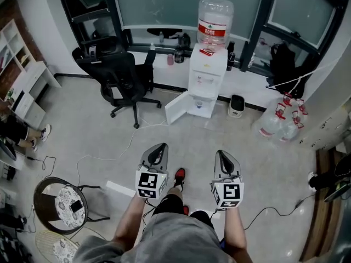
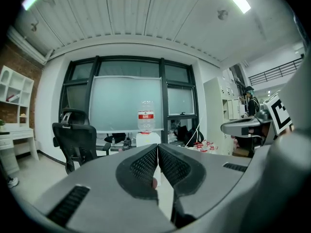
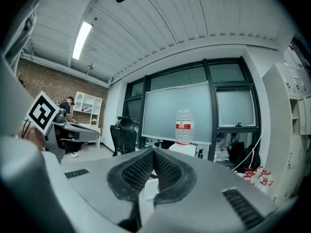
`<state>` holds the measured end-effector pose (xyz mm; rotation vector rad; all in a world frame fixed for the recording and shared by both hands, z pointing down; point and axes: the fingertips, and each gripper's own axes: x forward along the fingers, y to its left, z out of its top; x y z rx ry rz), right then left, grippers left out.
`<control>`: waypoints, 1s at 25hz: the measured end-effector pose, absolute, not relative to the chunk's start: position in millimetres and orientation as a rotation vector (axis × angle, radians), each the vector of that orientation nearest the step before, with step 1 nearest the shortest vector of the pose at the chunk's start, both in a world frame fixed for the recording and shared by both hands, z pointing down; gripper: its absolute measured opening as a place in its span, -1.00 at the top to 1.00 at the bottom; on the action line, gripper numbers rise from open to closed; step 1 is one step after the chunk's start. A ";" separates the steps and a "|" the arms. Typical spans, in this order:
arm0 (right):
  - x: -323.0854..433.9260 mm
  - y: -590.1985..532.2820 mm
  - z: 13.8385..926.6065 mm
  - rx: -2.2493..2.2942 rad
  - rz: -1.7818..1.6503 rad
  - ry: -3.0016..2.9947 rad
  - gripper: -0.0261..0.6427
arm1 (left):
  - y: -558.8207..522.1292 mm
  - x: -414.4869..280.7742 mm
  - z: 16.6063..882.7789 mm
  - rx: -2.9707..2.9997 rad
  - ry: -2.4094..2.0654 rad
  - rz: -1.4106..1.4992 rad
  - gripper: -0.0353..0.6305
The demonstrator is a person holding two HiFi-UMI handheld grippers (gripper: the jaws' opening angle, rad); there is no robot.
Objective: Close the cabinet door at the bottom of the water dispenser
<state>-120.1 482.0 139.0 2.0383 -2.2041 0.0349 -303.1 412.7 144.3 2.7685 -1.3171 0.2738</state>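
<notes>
White door (image 1: 176, 107) well beyond left gripper (image 1: 161, 147)

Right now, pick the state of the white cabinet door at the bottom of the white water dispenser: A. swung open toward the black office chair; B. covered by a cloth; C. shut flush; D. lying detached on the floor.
A: in the head view the white cabinet door stands swung out from the white water dispenser at its base, on the side of the black office chair.
</notes>
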 end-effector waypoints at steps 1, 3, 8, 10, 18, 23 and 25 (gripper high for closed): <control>-116.8 474.7 142.1 2.036 0.039 -2.203 0.88 | 405.1 -299.8 147.4 2.766 -1.317 0.276 0.82; -109.8 457.3 147.7 2.032 0.049 -2.201 0.88 | 387.8 -292.2 153.0 2.760 -1.315 0.279 0.82; -92.2 391.6 155.5 2.012 0.077 -2.221 0.88 | 324.2 -271.4 161.2 2.744 -1.315 0.282 0.82; -83.5 357.1 156.9 2.001 0.091 -2.234 0.88 | 290.7 -263.3 161.1 2.729 -1.326 0.281 0.82; -63.7 219.5 159.4 1.932 0.137 -2.280 0.88 | 158.0 -242.3 161.4 2.678 -1.372 0.302 0.82; -50.3 155.6 176.0 1.911 0.204 -2.280 0.88 | 97.0 -226.7 174.7 2.650 -1.362 0.339 0.82; -46.4 135.7 182.9 1.906 0.232 -2.279 0.88 | 78.5 -222.8 181.2 2.637 -1.358 0.353 0.82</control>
